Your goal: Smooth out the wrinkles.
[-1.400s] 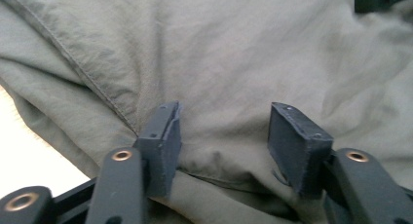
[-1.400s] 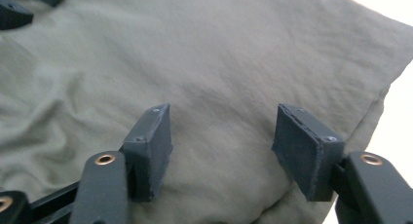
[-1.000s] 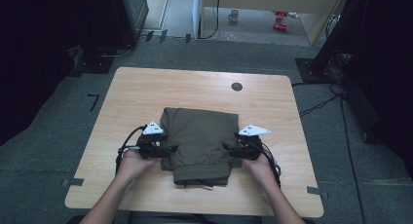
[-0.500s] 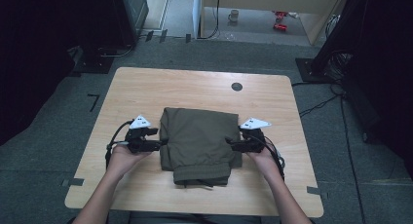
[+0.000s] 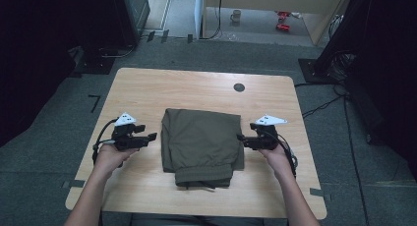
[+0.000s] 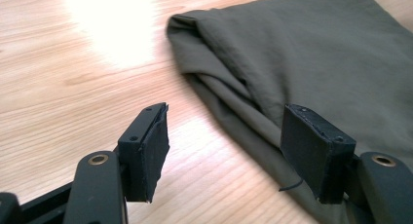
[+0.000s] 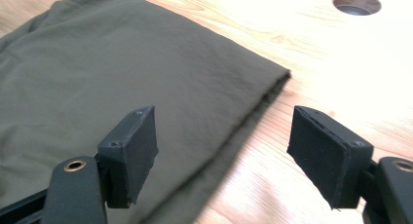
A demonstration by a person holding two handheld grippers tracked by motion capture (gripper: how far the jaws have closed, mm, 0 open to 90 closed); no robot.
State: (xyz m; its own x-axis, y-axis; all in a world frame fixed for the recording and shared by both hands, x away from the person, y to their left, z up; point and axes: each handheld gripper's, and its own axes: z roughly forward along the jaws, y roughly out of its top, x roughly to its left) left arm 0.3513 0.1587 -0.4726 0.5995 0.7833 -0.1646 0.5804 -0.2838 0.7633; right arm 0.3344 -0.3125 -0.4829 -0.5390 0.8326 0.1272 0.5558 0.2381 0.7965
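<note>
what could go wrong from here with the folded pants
1. The folded olive garment has loose stacked layers along its left edge; a hand-held gripper coming back in low could catch only the top layer and undo the fold.
2. A dark drawstring end sticks out at the near edge and may snag.
3. The right hand-held gripper sits open right at the cloth edge, so a small nudge could shift the stack. The left hand-held gripper is clear of it.

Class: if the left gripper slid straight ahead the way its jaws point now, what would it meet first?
Most likely the folded olive garment: the left gripper points across the table at its near side edge, jaws open, with bare wood between them.
</note>
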